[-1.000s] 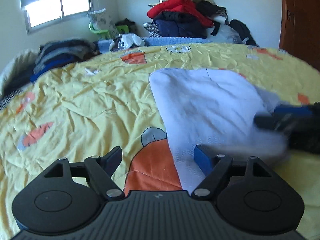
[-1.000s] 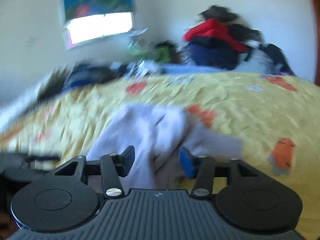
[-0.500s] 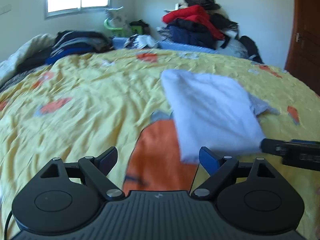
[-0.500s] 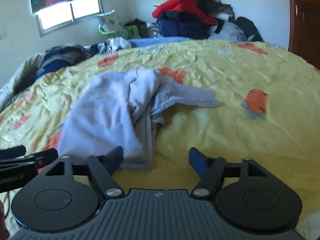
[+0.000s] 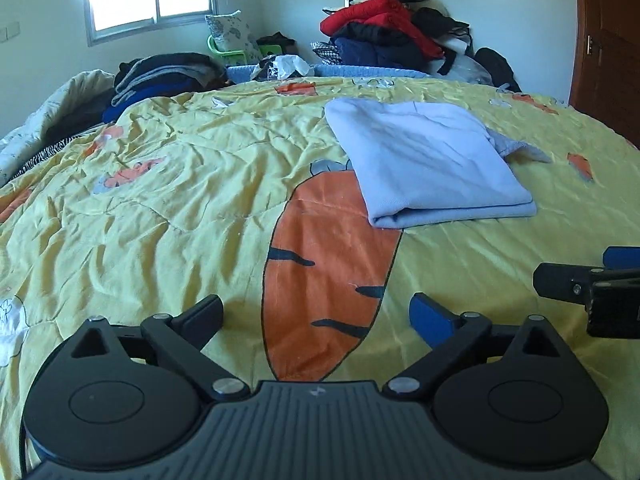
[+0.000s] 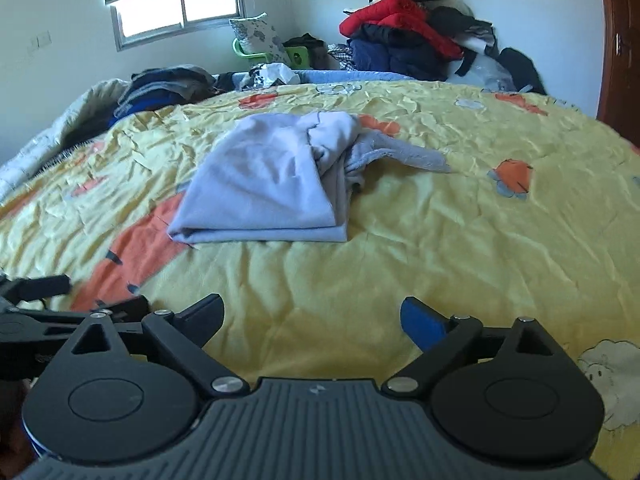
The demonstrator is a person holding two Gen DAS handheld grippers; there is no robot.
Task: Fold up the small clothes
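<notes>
My left gripper (image 5: 316,312) has just been opening and now stands wide over the carrot print, nothing between its jaws. The pale blue garment (image 5: 432,160), which both jaws held a second ago, lies folded over on the yellow quilt (image 5: 160,208), one sleeve straggling out to the right. I judge this fold done. My right gripper (image 6: 312,312) has likewise spread wide, empty, well back from the cloth.
</notes>
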